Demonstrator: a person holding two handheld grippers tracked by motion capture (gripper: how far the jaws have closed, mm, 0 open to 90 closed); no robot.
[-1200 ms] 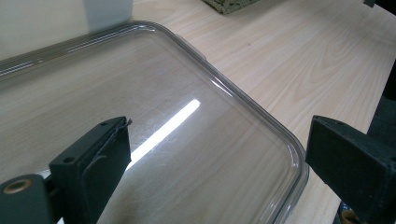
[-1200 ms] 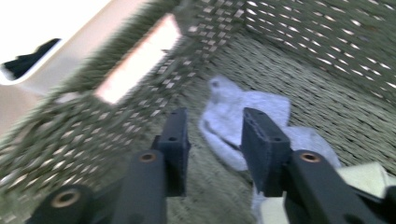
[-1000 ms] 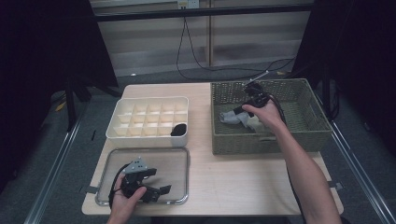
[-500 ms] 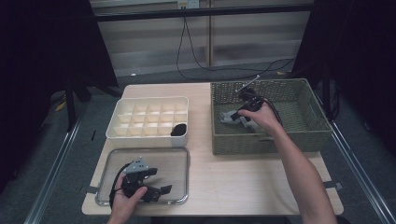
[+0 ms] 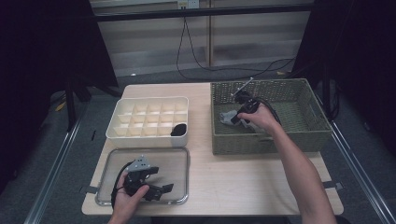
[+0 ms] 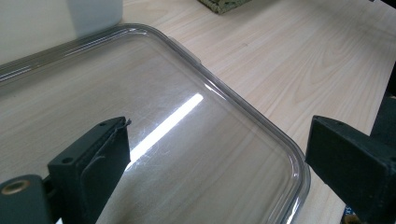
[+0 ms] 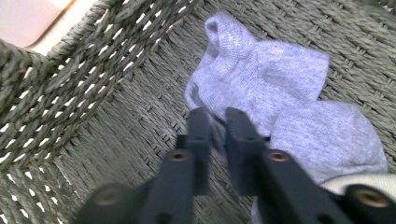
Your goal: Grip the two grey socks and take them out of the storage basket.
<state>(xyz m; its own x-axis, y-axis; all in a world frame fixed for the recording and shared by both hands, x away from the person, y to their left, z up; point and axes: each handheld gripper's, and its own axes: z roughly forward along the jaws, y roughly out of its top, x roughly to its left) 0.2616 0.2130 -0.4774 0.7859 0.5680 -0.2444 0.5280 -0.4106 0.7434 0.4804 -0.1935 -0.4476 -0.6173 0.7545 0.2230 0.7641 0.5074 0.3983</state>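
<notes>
A light grey sock lies crumpled on the floor of a woven green basket. My right gripper has just been closing, and its jaws now pinch a fold of the sock between them. In the high view this gripper sits low inside the basket near its left wall, by the sock. My left gripper is open wide, with nothing between its jaws, over a clear plastic tray. From above, the left gripper rests on that tray at the table's front left.
A white box with several compartments stands behind the tray, with a small black item in a front cell. A second pale sock lies beside the grey one. Bare wooden tabletop stretches between tray and basket.
The right hand has sunk slightly deeper into the basket and its jaws have closed on the grey sock. The left hand has stayed still.
</notes>
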